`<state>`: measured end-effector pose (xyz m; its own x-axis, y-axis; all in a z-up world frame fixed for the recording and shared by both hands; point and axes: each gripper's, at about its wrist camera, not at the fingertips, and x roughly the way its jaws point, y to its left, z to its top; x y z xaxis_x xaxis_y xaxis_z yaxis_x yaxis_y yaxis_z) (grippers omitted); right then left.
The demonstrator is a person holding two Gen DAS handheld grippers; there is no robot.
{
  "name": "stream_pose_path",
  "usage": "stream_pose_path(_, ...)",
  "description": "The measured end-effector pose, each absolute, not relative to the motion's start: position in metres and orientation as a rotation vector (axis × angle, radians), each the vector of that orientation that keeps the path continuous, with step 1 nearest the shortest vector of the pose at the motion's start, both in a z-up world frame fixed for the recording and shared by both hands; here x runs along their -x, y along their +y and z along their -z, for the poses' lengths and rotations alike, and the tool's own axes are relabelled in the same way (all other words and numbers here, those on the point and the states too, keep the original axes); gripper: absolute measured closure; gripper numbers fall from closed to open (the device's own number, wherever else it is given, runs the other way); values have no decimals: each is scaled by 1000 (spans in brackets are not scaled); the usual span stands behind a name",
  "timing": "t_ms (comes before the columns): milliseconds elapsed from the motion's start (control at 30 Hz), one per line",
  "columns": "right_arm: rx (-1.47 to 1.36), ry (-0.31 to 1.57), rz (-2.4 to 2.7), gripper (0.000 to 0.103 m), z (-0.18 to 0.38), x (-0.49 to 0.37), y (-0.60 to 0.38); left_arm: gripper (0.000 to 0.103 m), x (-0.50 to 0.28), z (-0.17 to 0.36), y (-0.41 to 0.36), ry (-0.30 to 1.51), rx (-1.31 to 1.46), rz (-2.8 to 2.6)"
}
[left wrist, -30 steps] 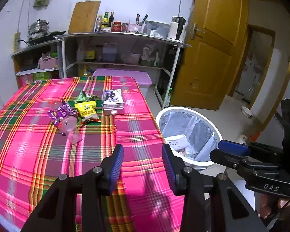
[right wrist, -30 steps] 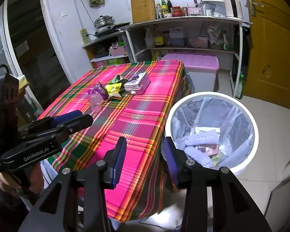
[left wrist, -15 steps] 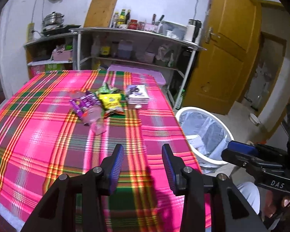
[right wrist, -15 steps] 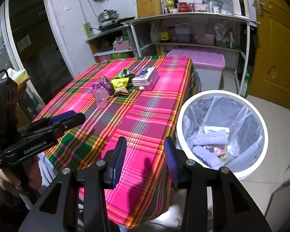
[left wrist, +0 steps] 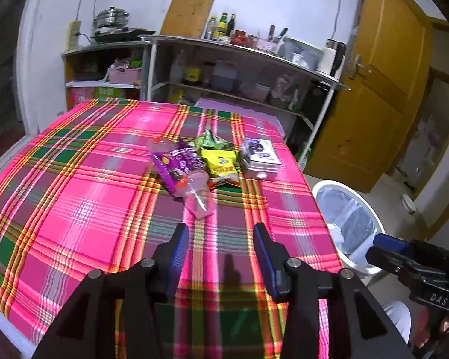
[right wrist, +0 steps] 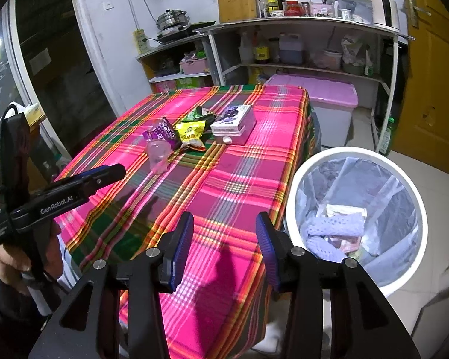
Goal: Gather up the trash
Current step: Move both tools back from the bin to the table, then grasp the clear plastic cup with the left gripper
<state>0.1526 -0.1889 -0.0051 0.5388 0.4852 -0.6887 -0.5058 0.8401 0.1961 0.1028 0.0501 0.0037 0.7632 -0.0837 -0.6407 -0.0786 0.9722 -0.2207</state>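
While nothing is yet picked up, items run as follows. Table (left wrist: 74,197): plaid cloth, trash clustered toward its far side. Bin (right wrist: 296,185): white, lined, on the floor just beside the table, some waste inside. Tin (left wrist: 259,158); yellow packet (left wrist: 220,163); purple wrapper (left wrist: 176,161); clear cup (left wrist: 196,194), lying on its side. Risk: the cup looks light and could roll or crush under a hard pinch. Left gripper (left wrist: 218,248) and right gripper (right wrist: 223,239): both spread wide, empty, touching nothing.
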Motion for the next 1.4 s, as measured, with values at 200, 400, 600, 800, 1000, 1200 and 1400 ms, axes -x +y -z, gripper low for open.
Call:
stream_pose_path(200, 19, 813, -583, 58, 7, -163, -187, 56, -120, 3, 59, 721, 251, -12)
stream_pose_path(400, 2, 818, -574, 58, 10, -178, -187, 56, -143, 17, 59, 754, 253, -26)
stream_pose_path(600, -5, 810, -571, 47, 9, -197, -178, 56, -169, 30, 62, 787, 281, -45)
stream_pose_path(800, 15, 809, -572, 47, 11, -217, -162, 57, -190, 45, 71, 829, 308, -92)
stream_pose_path(1000, 35, 809, -571, 47, 11, -237, -144, 65, -199, 48, 76, 831, 316, -125)
stream_pose_path(1200, 58, 809, -558, 47, 11, -252, -129, 72, -198, 48, 83, 823, 339, -124)
stream_pose_path(1400, 77, 810, -543, 46, 13, -264, -115, 72, -191, 45, 88, 797, 352, -111)
